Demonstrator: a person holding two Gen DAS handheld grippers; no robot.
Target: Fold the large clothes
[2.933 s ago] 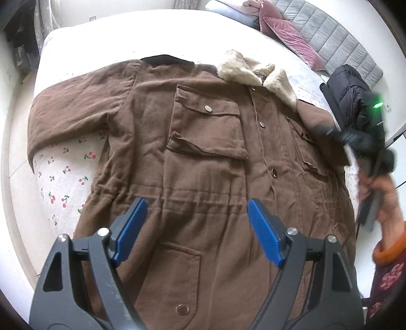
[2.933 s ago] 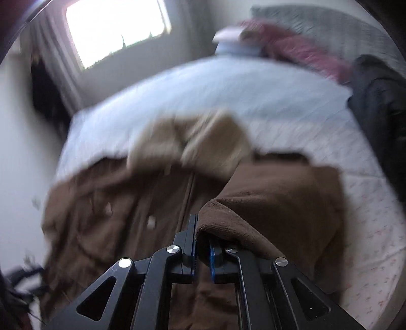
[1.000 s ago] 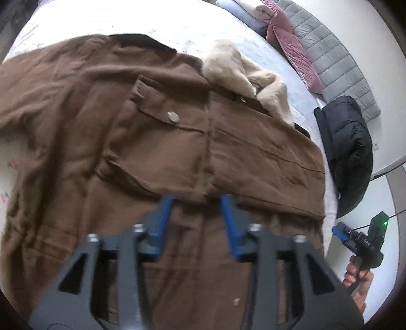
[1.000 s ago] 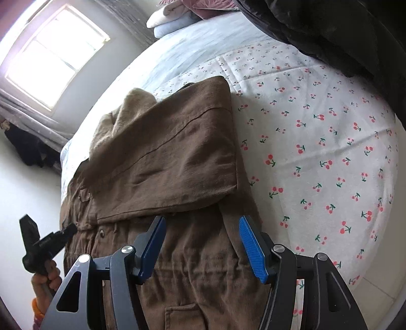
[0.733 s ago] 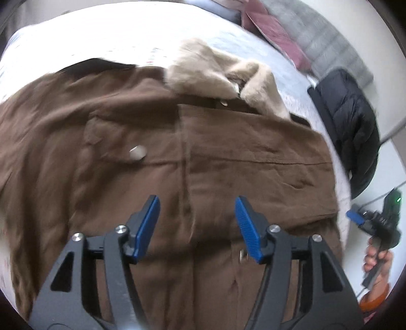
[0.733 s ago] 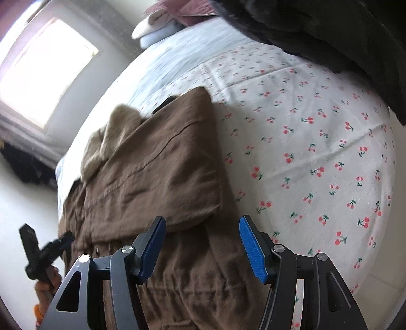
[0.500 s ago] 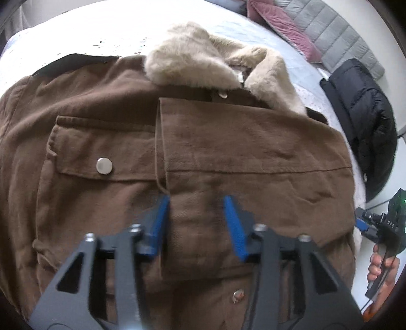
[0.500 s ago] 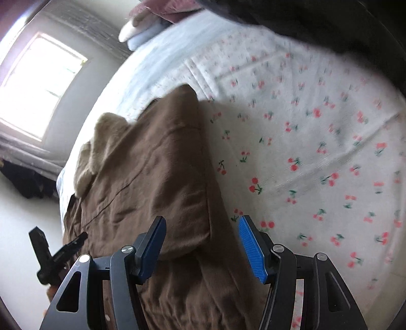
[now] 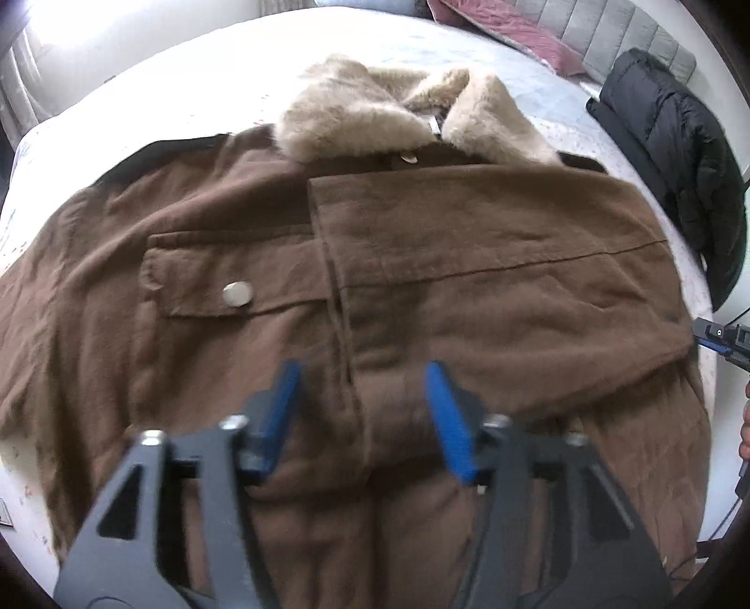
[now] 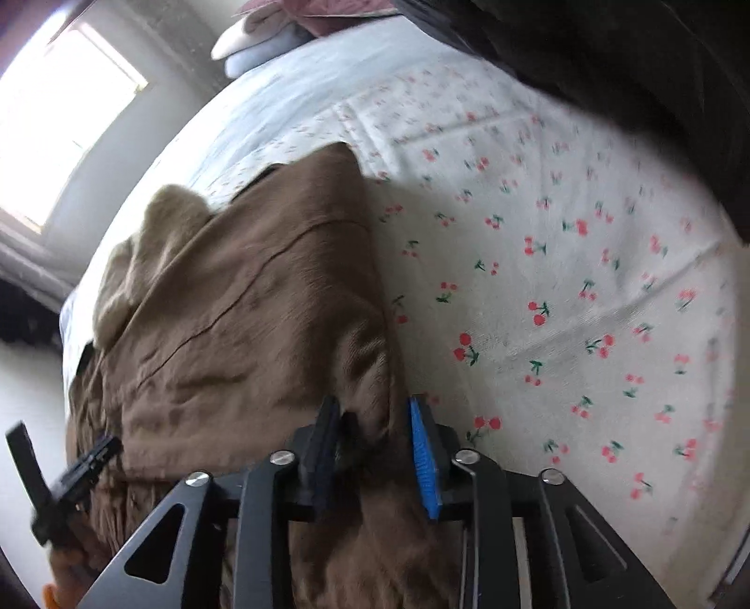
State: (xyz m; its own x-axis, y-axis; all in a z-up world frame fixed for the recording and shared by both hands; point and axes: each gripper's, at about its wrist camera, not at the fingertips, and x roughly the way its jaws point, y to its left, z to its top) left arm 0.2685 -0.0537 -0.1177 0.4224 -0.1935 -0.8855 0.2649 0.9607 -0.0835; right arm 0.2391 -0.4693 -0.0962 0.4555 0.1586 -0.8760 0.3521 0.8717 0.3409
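Note:
A large brown coat [image 9: 243, 337] with a beige fur collar [image 9: 375, 107] lies front-up on the bed. Its right sleeve [image 9: 492, 262] is folded across the chest. My left gripper [image 9: 361, 412] is open, its jaws standing either side of the sleeve's cuff end over the coat's middle. In the right wrist view the coat [image 10: 243, 318] fills the left half. My right gripper [image 10: 375, 445] has its jaws closing around the coat's right side edge, with a fold of brown cloth between them.
The bed sheet [image 10: 562, 281] is white with red cherries. A black puffer jacket [image 9: 675, 140] lies at the bed's right edge. Pink pillows [image 9: 506, 23] and a grey headboard sit at the far end. A window [image 10: 61, 122] is at the left.
My right gripper has moved in onto the coat's right edge and its jaws have narrowed around the cloth. My left gripper has opened wider and pulled back slightly over the cuff.

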